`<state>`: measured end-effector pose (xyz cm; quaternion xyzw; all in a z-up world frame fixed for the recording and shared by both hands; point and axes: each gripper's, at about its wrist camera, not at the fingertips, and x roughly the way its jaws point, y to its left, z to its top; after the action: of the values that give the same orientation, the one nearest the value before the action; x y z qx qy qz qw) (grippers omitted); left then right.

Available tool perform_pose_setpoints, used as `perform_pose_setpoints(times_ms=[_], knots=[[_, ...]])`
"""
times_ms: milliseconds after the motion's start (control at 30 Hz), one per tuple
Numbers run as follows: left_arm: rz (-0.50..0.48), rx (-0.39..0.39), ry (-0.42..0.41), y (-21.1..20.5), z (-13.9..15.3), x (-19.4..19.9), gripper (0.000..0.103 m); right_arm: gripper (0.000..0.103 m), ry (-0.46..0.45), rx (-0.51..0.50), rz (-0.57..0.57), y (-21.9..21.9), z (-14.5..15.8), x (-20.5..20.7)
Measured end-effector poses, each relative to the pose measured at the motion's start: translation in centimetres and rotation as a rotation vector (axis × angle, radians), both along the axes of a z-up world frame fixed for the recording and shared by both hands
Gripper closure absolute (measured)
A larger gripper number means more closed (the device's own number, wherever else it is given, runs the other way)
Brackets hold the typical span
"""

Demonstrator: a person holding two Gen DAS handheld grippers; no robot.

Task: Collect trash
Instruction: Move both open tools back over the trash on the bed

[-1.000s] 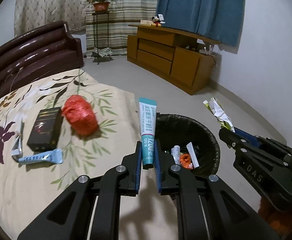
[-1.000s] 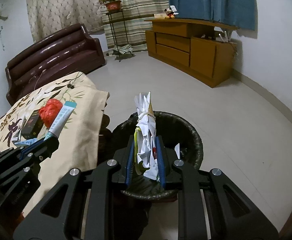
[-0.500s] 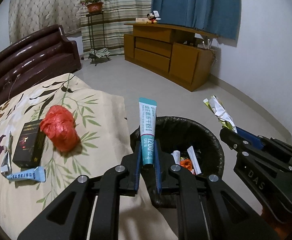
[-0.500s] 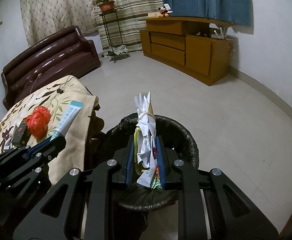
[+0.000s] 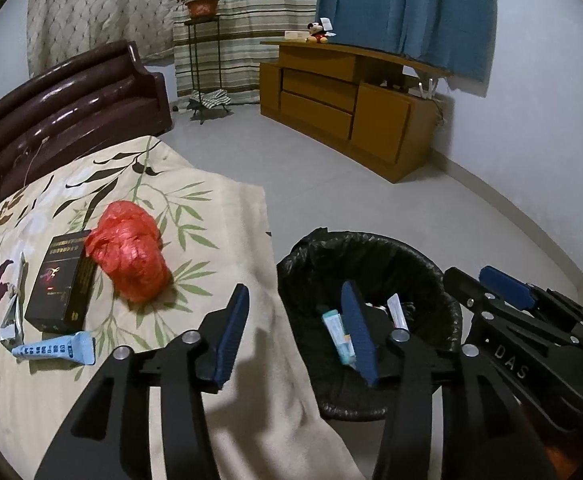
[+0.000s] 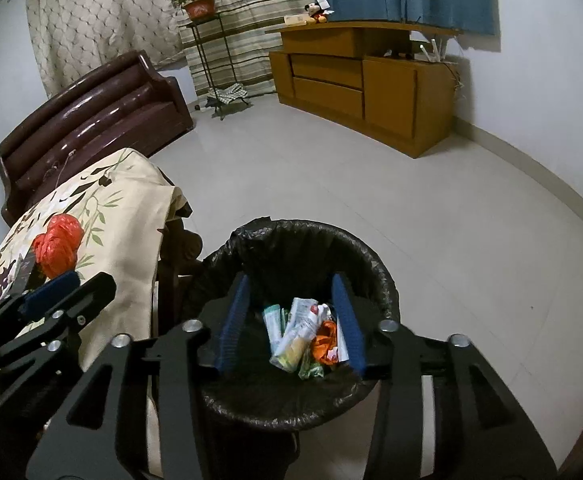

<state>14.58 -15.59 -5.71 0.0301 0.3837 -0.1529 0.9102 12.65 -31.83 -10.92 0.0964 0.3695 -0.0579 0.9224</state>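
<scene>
Now both tongs opening, empty, teal tube (image 5: 337, 336) lying in black bin (image 5: 423, 256), long axis pointing away from the camera.

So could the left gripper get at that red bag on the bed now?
Probably yes. The left gripper is opening with nothing between its jaws, and the red bag lies uncovered on the bed just ahead to its left, touching only the black box.

Bin (image 6: 375, 276) stood on floor just right of bench (image 5: 219, 216). Wrappers (image 6: 303, 336) lay in bin. Bag (image 5: 129, 256), box (image 5: 61, 280), tube (image 5: 55, 348) lay on bench, left of bin.
</scene>
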Motion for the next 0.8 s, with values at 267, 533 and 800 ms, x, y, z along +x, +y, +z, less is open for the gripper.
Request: perform_pose_setpoints(times_ms=[267, 533, 800], knots=[[0.054, -0.024, -0.013, 3.0, 1.3, -0.7, 0.046, 0.048, 0.0, -0.005, 0.04, 1.5, 0.4, 0.1], [0.18, -0.029, -0.034, 9.2, 2.5, -1.5, 0.041, 0.039, -0.006, -0.006, 0.129, 5.8, 1.3, 1.1], [0.353, -0.009, -0.038, 16.5, 2.7, -1.0, 0.04, 0.037, -0.017, -0.012, 0.214, 10.3, 2.5, 2.3]])
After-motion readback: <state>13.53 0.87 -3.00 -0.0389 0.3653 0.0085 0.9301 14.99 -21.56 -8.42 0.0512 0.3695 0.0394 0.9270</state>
